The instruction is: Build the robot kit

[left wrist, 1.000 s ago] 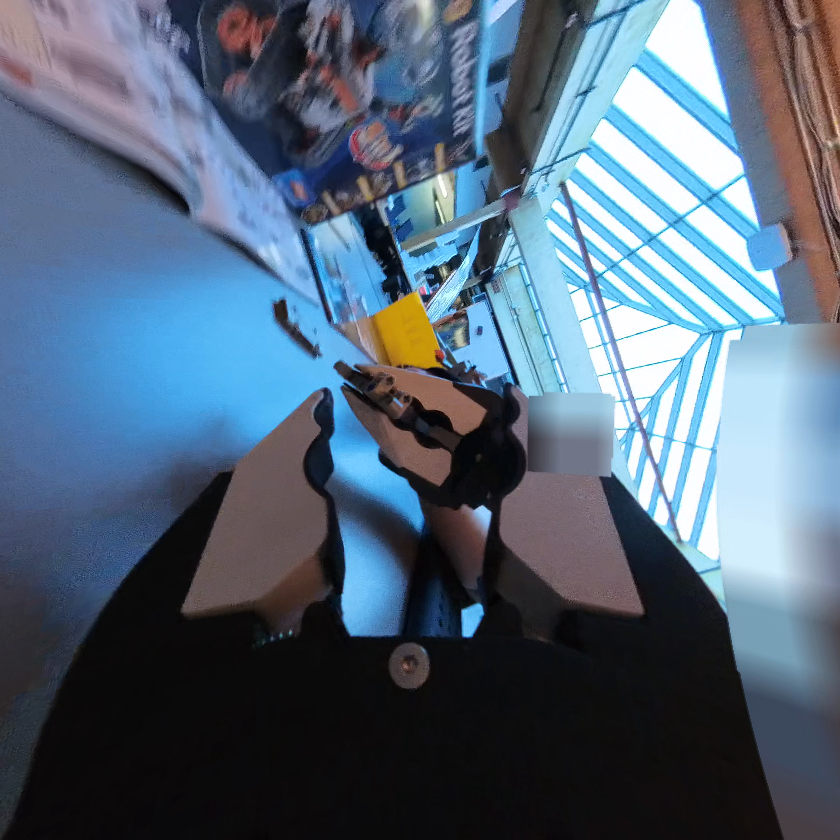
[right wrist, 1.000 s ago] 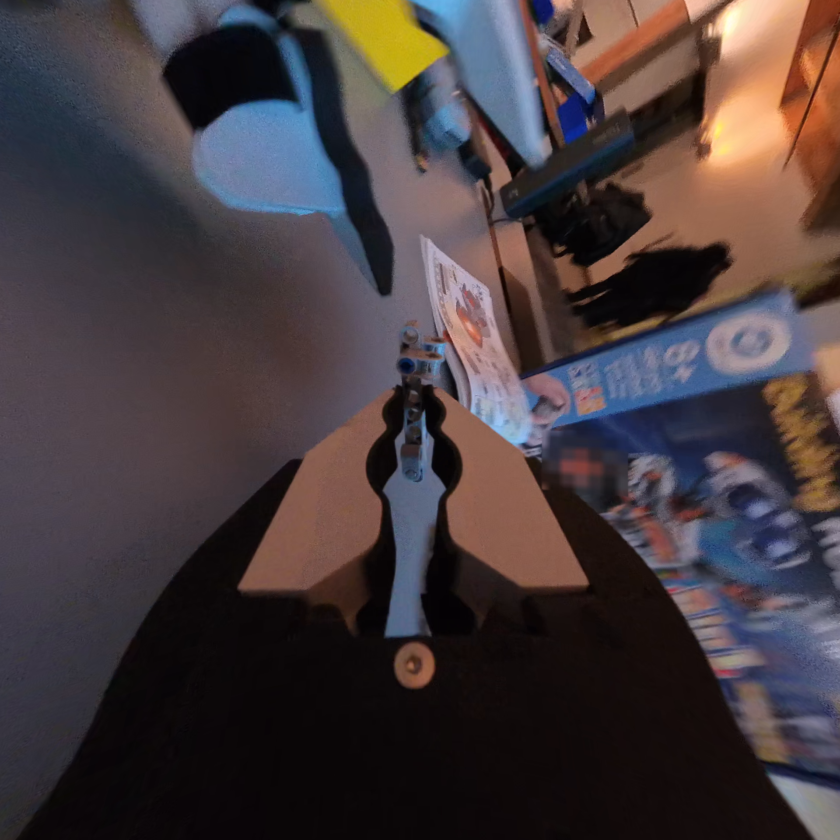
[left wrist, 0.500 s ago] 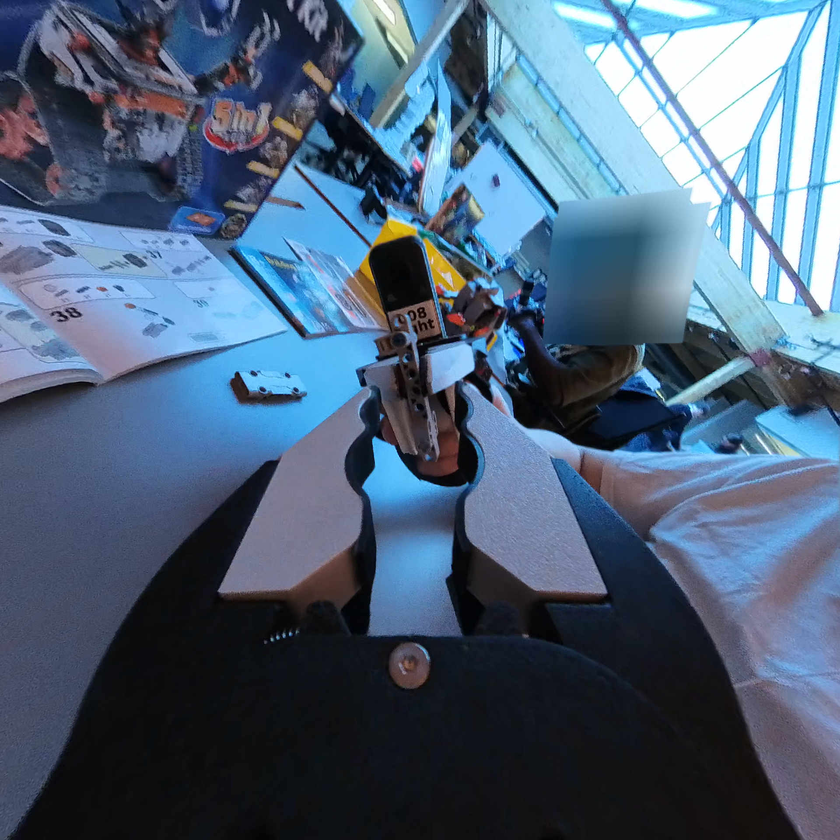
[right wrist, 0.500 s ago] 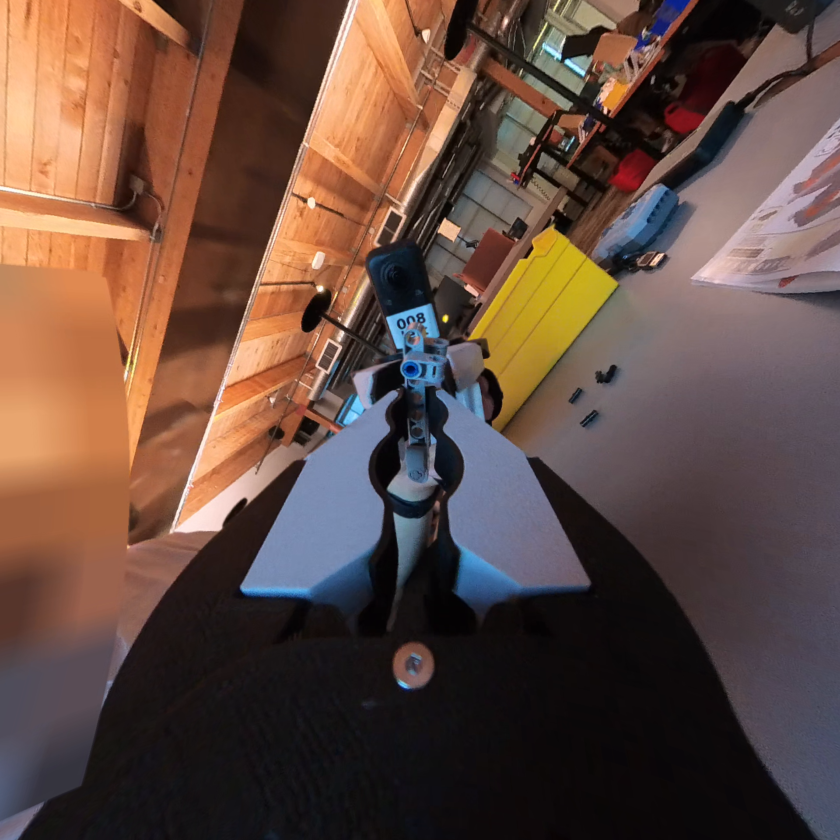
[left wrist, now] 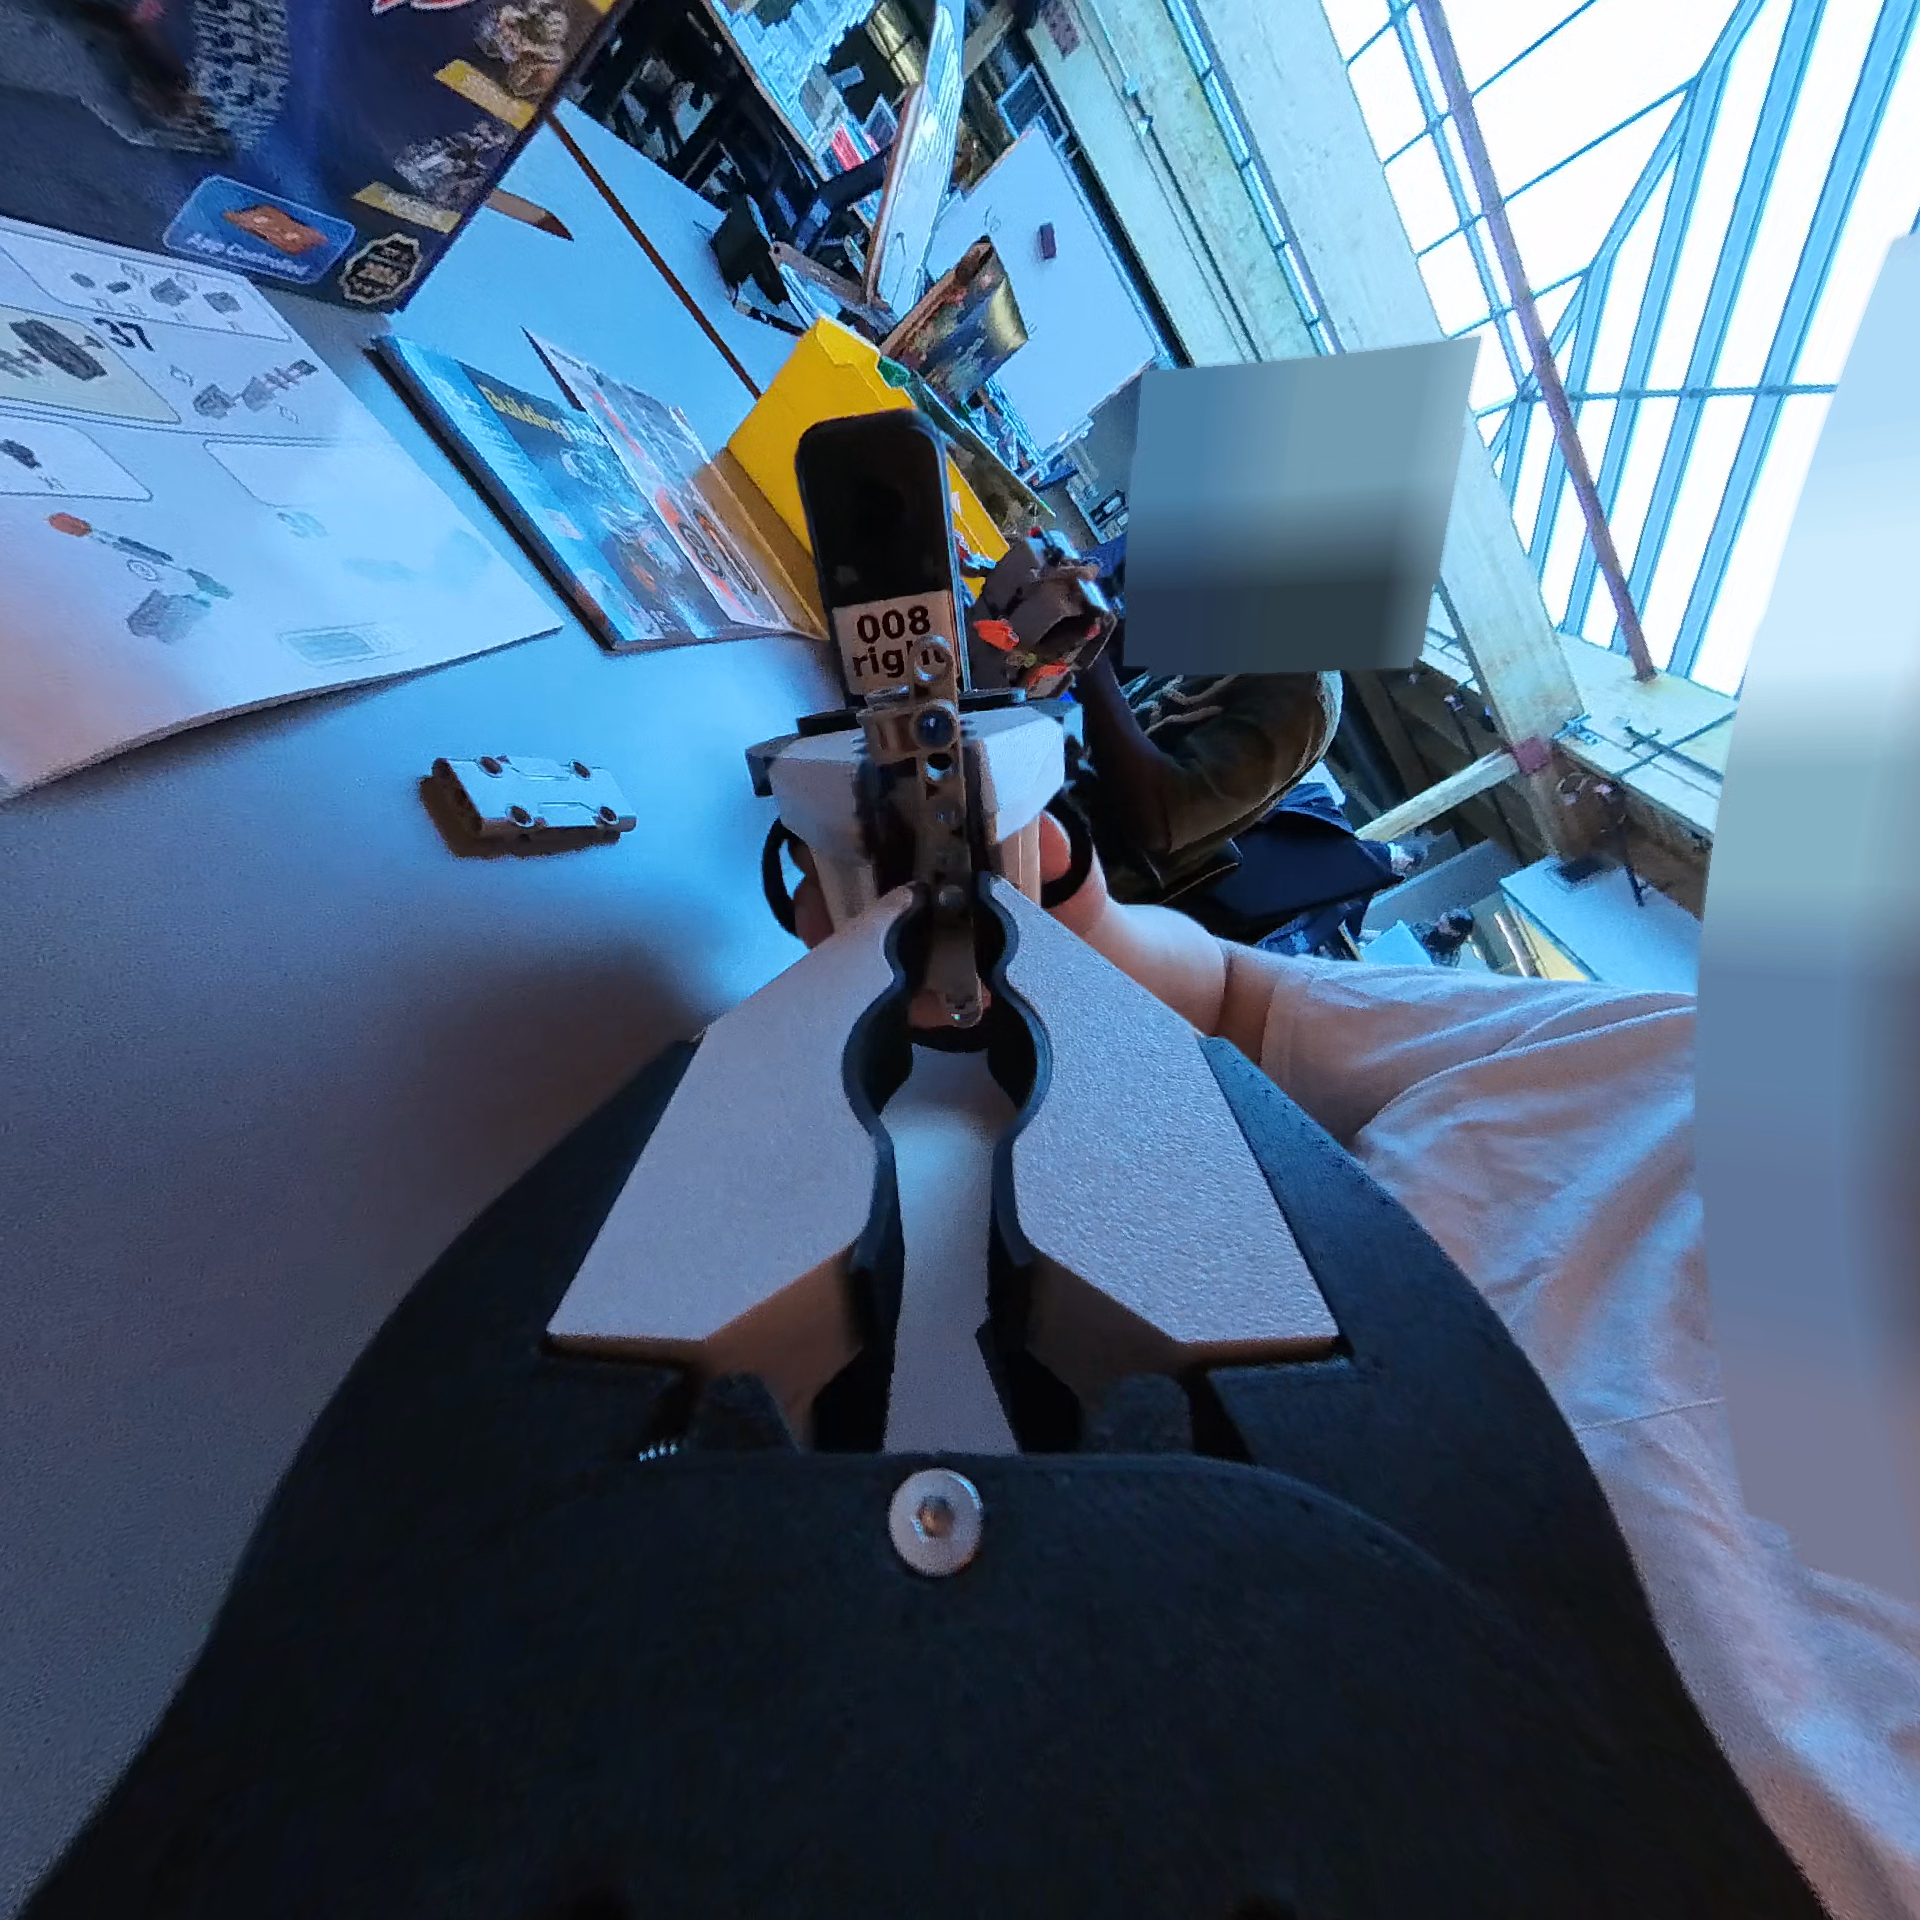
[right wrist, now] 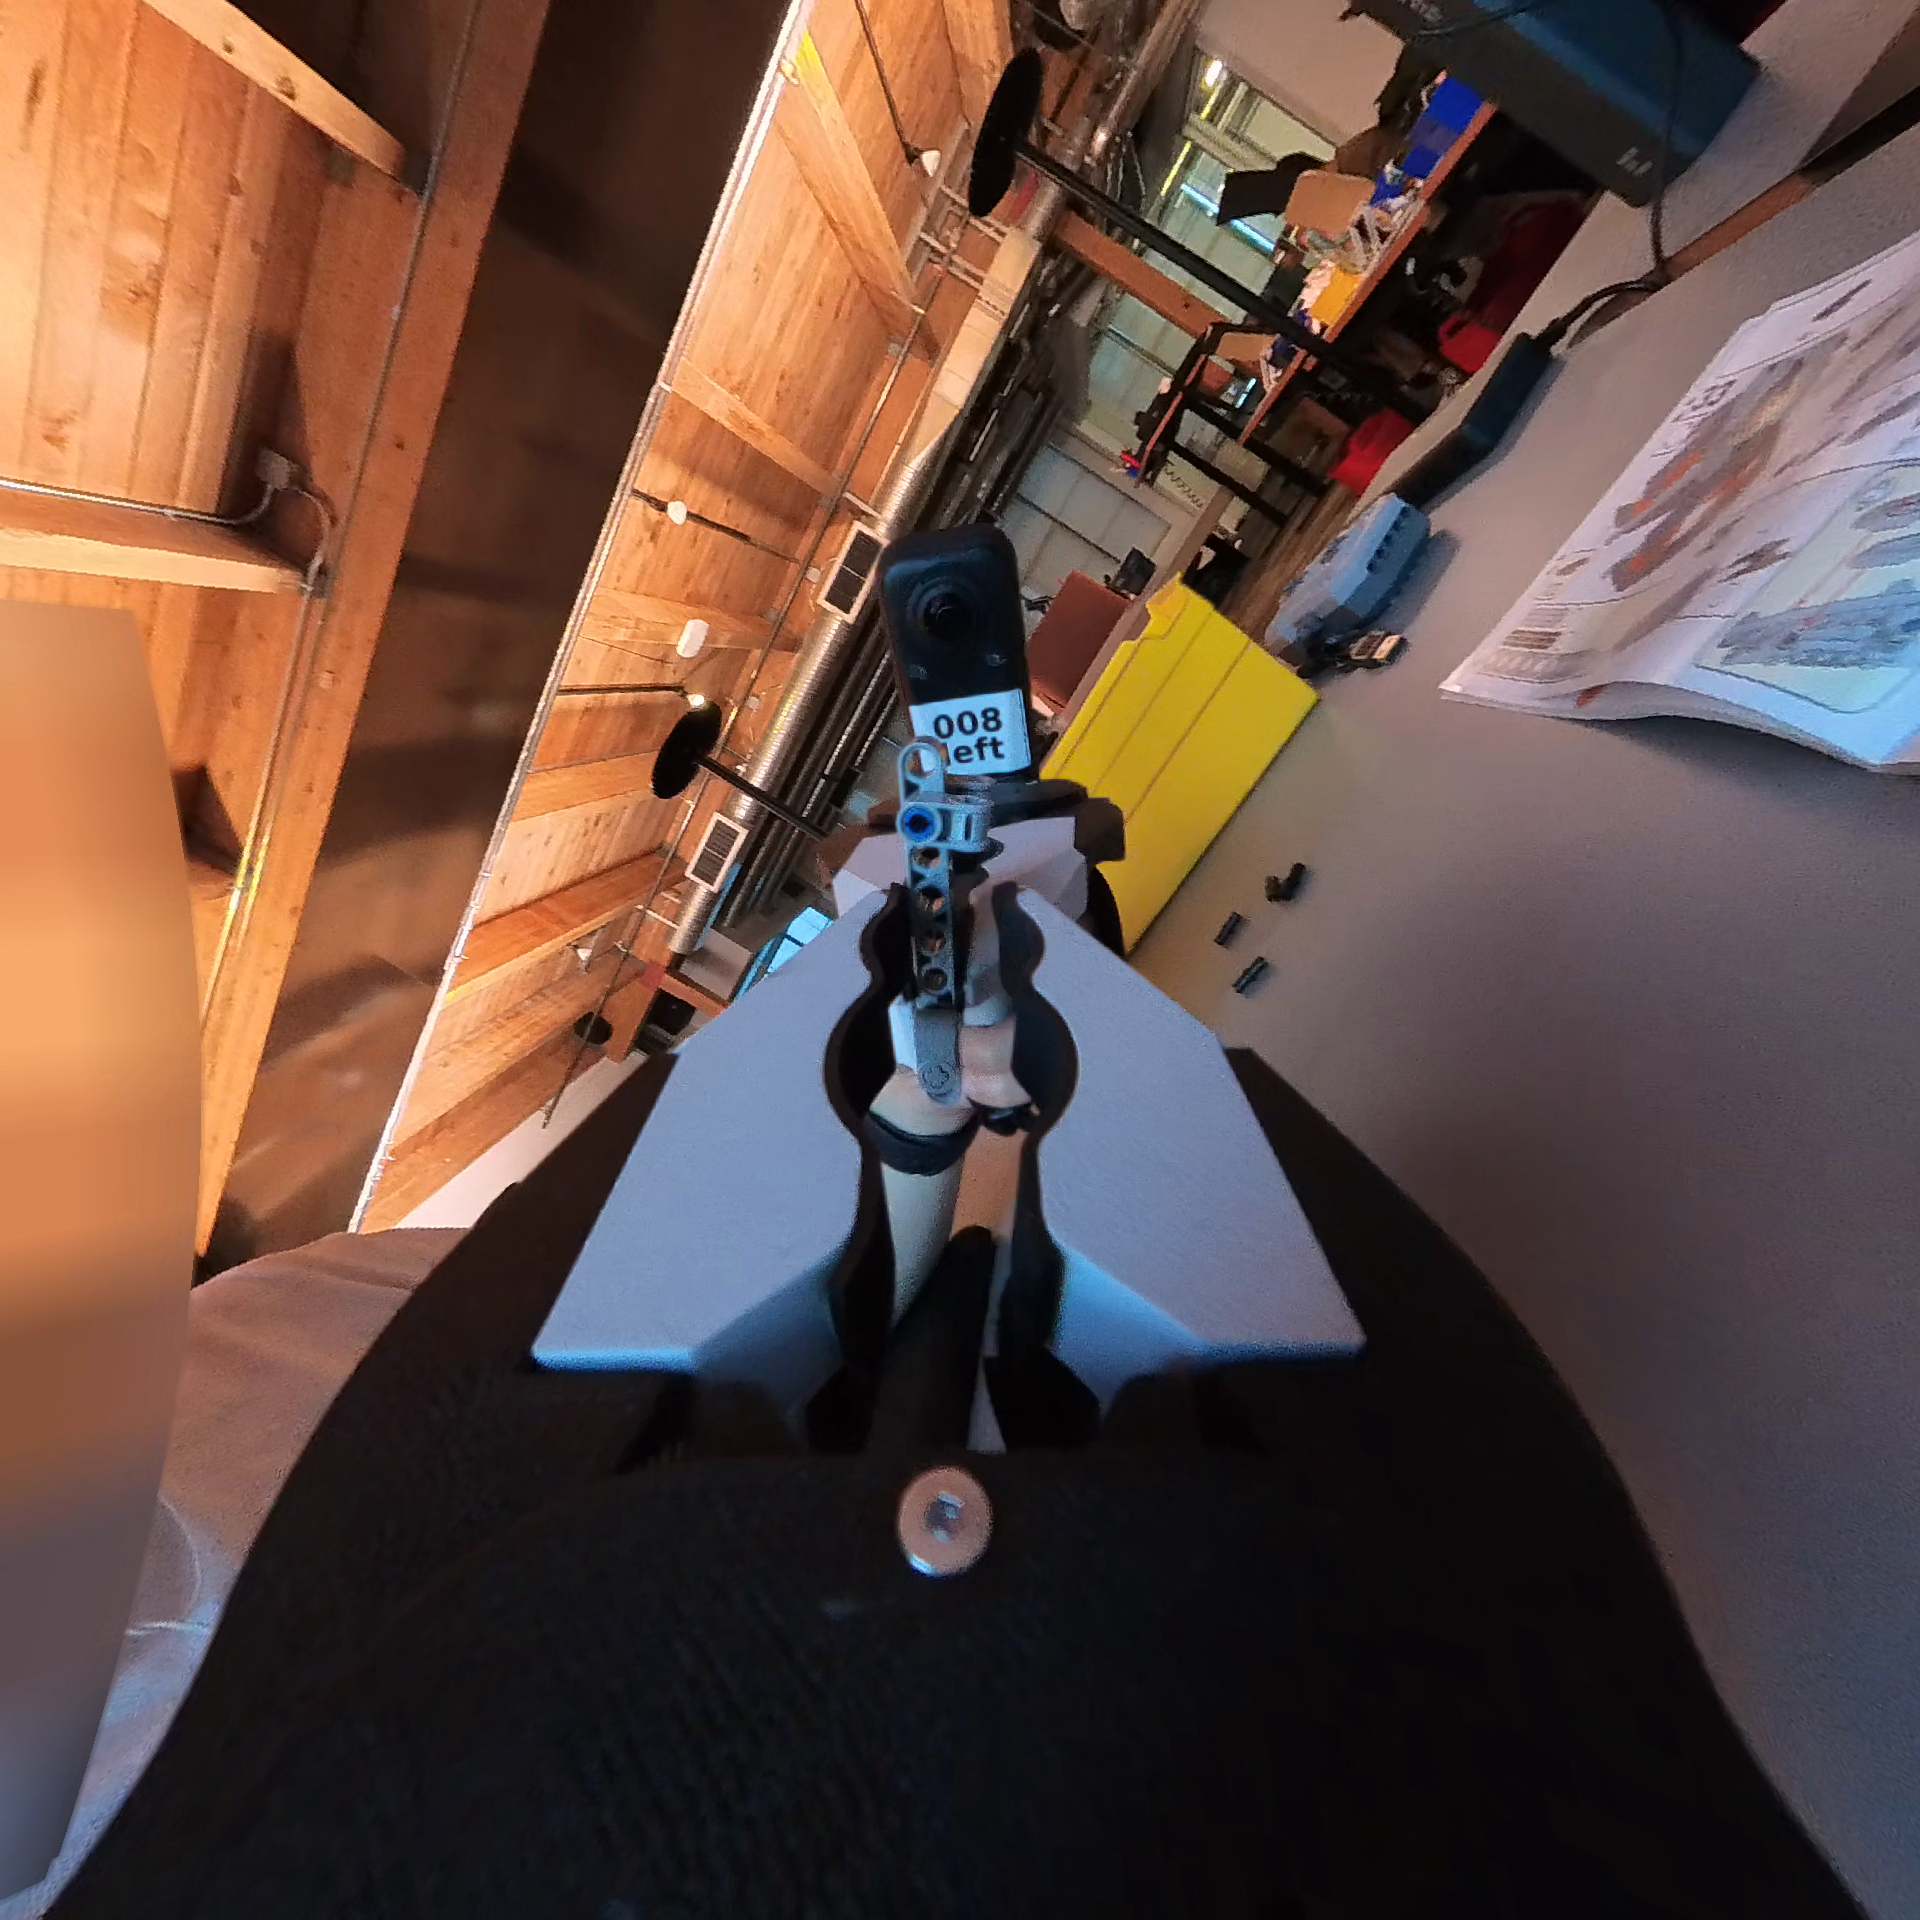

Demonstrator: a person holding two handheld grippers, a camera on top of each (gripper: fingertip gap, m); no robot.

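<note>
The grey holed beam (right wrist: 928, 914) sits between both grippers. Our right gripper (right wrist: 940, 914) pinches its lower half; our left gripper (left wrist: 951, 914), facing it, closes on the same beam. The long axis runs crosswise to both finger pairs, above the grey table (left wrist: 260, 987).

We have the right gripper (right wrist: 940, 914) clamped on a grey perforated beam (right wrist: 928, 925), held up off the grey table (right wrist: 1558, 1039).

Our fingertips pinch that beam near its middle, and it sticks out past them, carrying a cross connector with a blue pin (right wrist: 914, 826) near the far end. Right behind it we see the left gripper (right wrist: 997, 862) facing us, its black camera (right wrist: 951, 623) with a white label standing above. We spot a yellow bin (right wrist: 1184, 727) beyond it, three small black pins (right wrist: 1252, 935) on the table just beside the bin, and an open instruction booklet (right wrist: 1745, 561) lying farther right.
</note>
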